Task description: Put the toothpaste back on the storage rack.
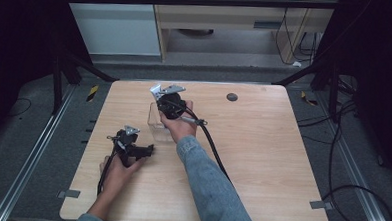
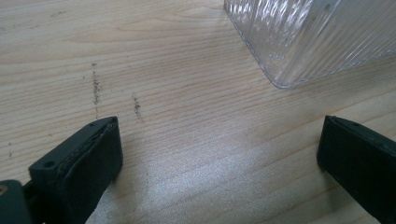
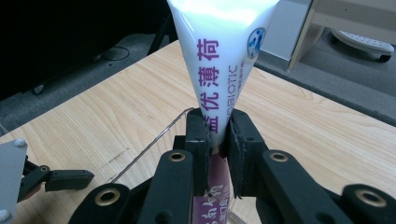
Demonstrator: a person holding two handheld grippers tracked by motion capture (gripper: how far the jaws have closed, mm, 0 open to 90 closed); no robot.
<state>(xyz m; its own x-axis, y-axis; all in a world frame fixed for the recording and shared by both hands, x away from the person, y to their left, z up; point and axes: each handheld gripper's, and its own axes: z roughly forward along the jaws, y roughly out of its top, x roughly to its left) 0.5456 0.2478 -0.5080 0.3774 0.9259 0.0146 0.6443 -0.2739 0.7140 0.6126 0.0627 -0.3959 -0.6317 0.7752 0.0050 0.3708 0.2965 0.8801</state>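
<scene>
My right gripper (image 3: 218, 135) is shut on a white tube (image 3: 219, 56) with purple lettering, pinching its narrow flattened end; the tube widens away from the jaws. In the high view the right gripper (image 1: 170, 105) sits over a clear ribbed plastic container (image 1: 155, 122) near the table's middle left. My left gripper (image 1: 148, 149) rests low on the table just left of and nearer than the container, held by a hand. Its jaws (image 2: 219, 158) stand wide open with bare wood between them, and a corner of the container (image 2: 317, 37) lies just beyond them.
The wooden table (image 1: 262, 158) has a small dark round disc (image 1: 231, 97) at the back. A black cable (image 1: 213, 146) trails from the right gripper across the table. Dark frame posts and floor cables surround the table.
</scene>
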